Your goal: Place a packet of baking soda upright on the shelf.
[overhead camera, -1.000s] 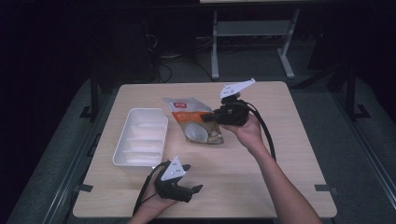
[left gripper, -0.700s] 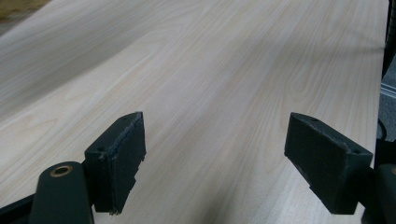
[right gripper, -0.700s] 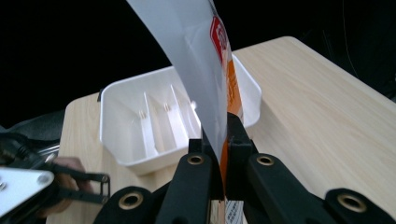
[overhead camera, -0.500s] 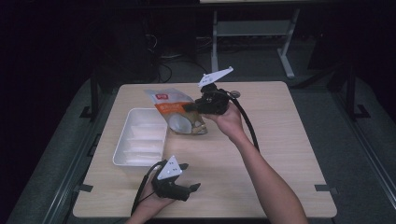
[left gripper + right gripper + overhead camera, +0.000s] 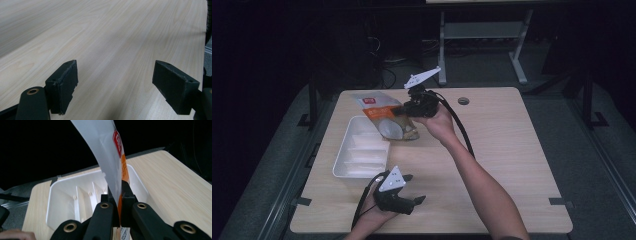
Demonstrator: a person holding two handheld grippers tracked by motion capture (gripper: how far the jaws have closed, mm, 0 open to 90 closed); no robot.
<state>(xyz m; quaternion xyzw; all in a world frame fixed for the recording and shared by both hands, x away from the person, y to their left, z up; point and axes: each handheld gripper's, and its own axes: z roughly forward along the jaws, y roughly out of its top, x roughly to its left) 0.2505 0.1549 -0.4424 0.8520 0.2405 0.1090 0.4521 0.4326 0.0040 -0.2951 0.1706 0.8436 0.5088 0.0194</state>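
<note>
A pale wooden counter point(image 5: 502, 150) stands in a dark room. The right gripper point(image 5: 119, 195) is clenched on an orange-and-white snack bag point(image 5: 384, 117), holding it over the far end of a white divided tray point(image 5: 349, 165). The left gripper point(image 5: 115, 85) rests released near the counter's near edge, nothing between its jaws.

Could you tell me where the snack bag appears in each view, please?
High view: the bag lies left of centre, at the tray's far end, clamped by the right gripper.
Left gripper view: not in it.
Right gripper view: the bag rises from the jaws, centre to top.
Shared landmark: the white tray.
</note>
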